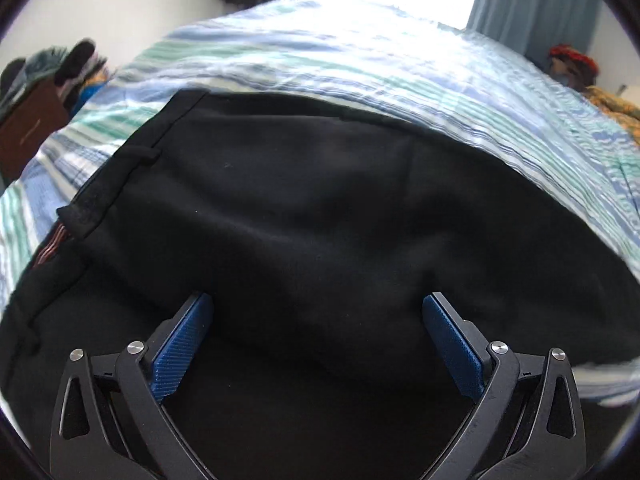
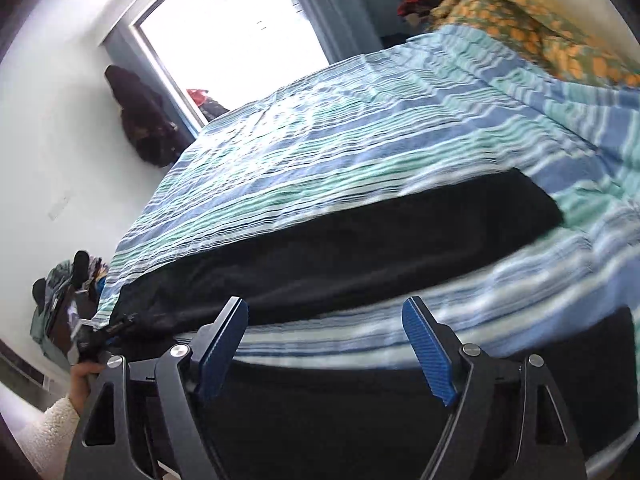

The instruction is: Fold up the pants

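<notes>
Pants (image 1: pixel 320 220): black, lying spread flat on the bed (image 1: pixel 360 60); waistband at left in the left view.
Left gripper (image 1: pixel 318 308): jaws standing spread wide, hovering over the pants, holding nothing.
Right gripper (image 2: pixel 326 312): jaws standing spread, pants lying beyond and below them.
Right view only: a hand (image 2: pixel 82 384) gripping the left gripper's handle; orange blanket (image 2: pixel 540 28) lying at the bed's far end.

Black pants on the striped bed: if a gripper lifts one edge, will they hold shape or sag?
The black pants would probably sag: they lie in soft ripples, draped flat on the striped bedspread. The thicker waistband may stay somewhat firmer. The matte fabric seems unlikely to slip.
</notes>
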Tool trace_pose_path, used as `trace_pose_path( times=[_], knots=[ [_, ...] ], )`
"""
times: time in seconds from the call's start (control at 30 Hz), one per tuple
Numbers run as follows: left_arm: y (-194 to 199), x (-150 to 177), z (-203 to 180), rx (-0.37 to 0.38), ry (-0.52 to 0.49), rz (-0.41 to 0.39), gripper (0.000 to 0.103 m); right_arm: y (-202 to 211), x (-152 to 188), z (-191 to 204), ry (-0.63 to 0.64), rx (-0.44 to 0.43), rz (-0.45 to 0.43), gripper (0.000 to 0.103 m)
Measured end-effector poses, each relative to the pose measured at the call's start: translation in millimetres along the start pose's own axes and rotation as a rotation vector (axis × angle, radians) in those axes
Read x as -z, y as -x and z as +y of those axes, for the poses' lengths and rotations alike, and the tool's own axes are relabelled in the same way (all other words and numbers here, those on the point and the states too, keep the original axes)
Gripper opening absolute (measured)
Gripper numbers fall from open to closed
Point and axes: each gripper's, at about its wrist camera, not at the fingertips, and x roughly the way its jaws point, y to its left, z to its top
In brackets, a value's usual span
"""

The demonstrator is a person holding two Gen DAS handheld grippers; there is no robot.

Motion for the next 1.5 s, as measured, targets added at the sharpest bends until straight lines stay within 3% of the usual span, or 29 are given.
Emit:
trace_pose_path(
  times=[0.03, 0.13, 0.23, 0.3, 0.43, 0.5, 0.57, 0.73, 0.77, 0.8, 0.83, 0.87, 1.0, 1.17, 1.27, 1.37, 1.5],
  knots=[
    [3.5, 8.8, -0.8, -0.004, -0.021, -0.049, 0.103, -19.4, -8.0, -0.6, 0.011, -0.015, 0.017, 0.079],
    [6.2, 17.3, -0.1, -0.005, -0.023, -0.071, 0.103, -73.6, -20.0, -24.5, 0.002, -0.048, 0.119, 0.079],
    [7.1, 18.8, 0.4, 0.005, -0.015, -0.071, 0.103, -101.8, -24.4, -82.2, 0.002, 0.083, 0.184, 0.079],
    [7.0, 20.7, -1.1, -0.003, -0.02, -0.081, 0.103, -95.2, -27.1, -137.2, -0.034, 0.208, 0.19, 0.077],
    [5.9, 22.7, -2.8, 0.0, -0.016, -0.099, 0.103, -38.7, -41.1, -226.5, -0.166, 0.314, 0.094, 0.069],
    [6.5, 23.3, -3.6, -0.003, -0.018, -0.105, 0.103, -24.3, -57.3, -235.0, -0.119, 0.385, 0.086, 0.07],
    [5.9, 23.0, -4.7, -0.01, -0.022, -0.105, 0.103, -23.6, -74.7, -231.5, -0.058, 0.333, 0.094, 0.07],
    [5.1, 22.2, -6.7, -0.027, -0.033, -0.1, 0.102, -70.6, -98.2, -233.2, -0.021, 0.371, 0.214, 0.067],
    [5.0, 22.4, -7.2, -0.032, -0.036, -0.1, 0.102, -80.0, -96.7, -235.5, -0.039, 0.378, 0.238, 0.058],
    [4.9, 22.5, -7.7, -0.035, -0.038, -0.1, 0.102, -87.6, -95.0, -237.6, -0.059, 0.369, 0.256, 0.041],
    [4.8, 22.7, -7.5, -0.036, -0.039, -0.099, 0.102, -90.2, -92.7, -238.9, -0.062, 0.381, 0.26, 0.029],
    [4.7, 22.9, -7.5, -0.037, -0.04, -0.099, 0.102, -88.5, -92.1, -238.6, -0.049, 0.406, 0.241, 0.004],
    [4.2, 23.3, -8.4, -0.041, -0.043, -0.1, 0.102, -36.8, -86.2, -196.5, 0.087, 0.321, 0.106, 0.004],
    [4.3, 23.4, -9.7, -0.047, -0.046, -0.099, 0.102, 60.0, -30.1, -112.9, 0.361, 0.181, 0.03, 0.004],
    [4.3, 23.2, -10.9, -0.055, -0.051, -0.097, 0.102, 105.3, 29.8, -102.5, 0.407, 0.179, 0.046, 0.003],
    [3.7, 22.1, -13.6, -0.069, -0.064, -0.089, 0.102, 124.1, 82.7, -140.2, 0.269, 0.249, 0.114, 0.003],
    [4.6, 19.8, -17.2, -0.094, -0.074, -0.073, 0.103, 138.6, 117.5, -198.6, 0.052, 0.468, 0.163, 0.008]
  ],
)
